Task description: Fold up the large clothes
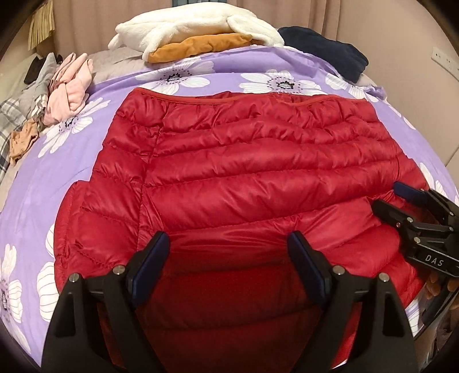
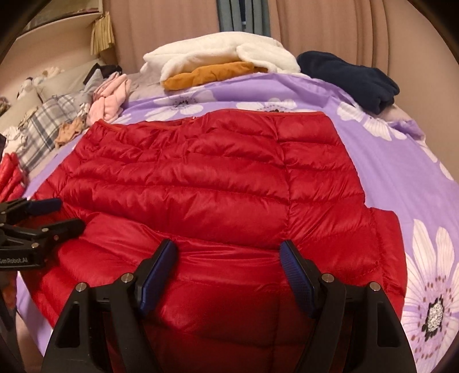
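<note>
Two tools hang over one glossy red quilted down jacket [image 1: 258, 172], which lies spread flat on a bed under a lilac cover printed with large white flowers [image 1: 200, 71], its piped hem edge on the far side and its near end below the cameras. The left tool [image 1: 226, 246] has its blue-padded jaws spread wide above the near part of the jacket, with red fabric showing in the gap between them but neither pad pressing on it. The right tool [image 2: 228, 255] is likewise spread, above the same near part of the jacket, gripping nothing. Each camera catches the other tool at its edge: the left view shows the right tool [image 1: 384, 198] coming in over the jacket's right border, with a bit of a hand [image 1: 436, 284] behind it, while the right view shows the left tool [image 2: 68, 213] over the jacket's left border. Beyond the jacket's far hem both views show a folded white fleece garment [image 1: 195, 25] lying on top of a mustard-orange one [image 1: 198, 47], with a dark navy folded garment [image 1: 324, 48] to their right. Left of the jacket sits a crumpled pale pink garment [image 1: 68, 89], near grey plaid cloth [image 1: 8, 114] and a small tan scrap [image 1: 23, 140]. Only the right view adds a shelf edge with a fringed yellow tassel [image 2: 101, 34] beyond that heap, a second bit of red quilted fabric [image 2: 10, 175] at the far left, and a big flower print [image 2: 430, 289] right of the jacket. Only the left view shows a white wall socket strip [image 1: 443, 60] far right of the jacket.
</note>
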`<state>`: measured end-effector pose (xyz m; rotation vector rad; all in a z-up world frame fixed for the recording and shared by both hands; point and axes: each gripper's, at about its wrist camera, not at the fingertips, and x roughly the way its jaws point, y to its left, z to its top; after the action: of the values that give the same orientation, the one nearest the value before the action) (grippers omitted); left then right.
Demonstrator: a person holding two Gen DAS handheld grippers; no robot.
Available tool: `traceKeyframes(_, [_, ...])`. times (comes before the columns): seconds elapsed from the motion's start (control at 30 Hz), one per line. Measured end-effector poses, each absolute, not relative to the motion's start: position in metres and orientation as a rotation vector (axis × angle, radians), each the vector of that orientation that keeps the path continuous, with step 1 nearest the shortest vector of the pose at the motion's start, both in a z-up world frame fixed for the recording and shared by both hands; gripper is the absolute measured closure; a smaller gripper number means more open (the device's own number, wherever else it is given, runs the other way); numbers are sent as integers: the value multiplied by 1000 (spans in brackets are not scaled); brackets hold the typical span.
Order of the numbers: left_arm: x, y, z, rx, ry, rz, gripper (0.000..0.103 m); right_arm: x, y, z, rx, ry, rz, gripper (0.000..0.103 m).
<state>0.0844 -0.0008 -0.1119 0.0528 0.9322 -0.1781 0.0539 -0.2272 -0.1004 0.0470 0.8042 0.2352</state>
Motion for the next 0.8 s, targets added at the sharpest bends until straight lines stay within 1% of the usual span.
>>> traceKeyframes(0.07, [80,0,-107,32,934,-172,18,52,-228,-97,56,811,237,28])
traceKeyframes(0.1, [76,1,-102,18,930,-173,20,50,-229,-93,66,814,234,28])
traceKeyframes(0.13, [70,4,-97,3,918,-178,20,46,-230,-88,79,809,239,28])
traceKeyframes(0.27, [45,12,-81,-26,875,-193,20,20,-237,-65,96,739,267,28])
traceKeyframes(0.43, [19,21,-75,-60,835,-190,21,-9,-245,-52,92,677,260,28])
traceKeyframes(0.6, [11,26,-91,-34,844,-154,20,-19,-251,-62,91,687,229,28])
traceKeyframes(0.8, [16,26,-120,-55,892,-156,18,-12,-254,-98,122,780,221,28])
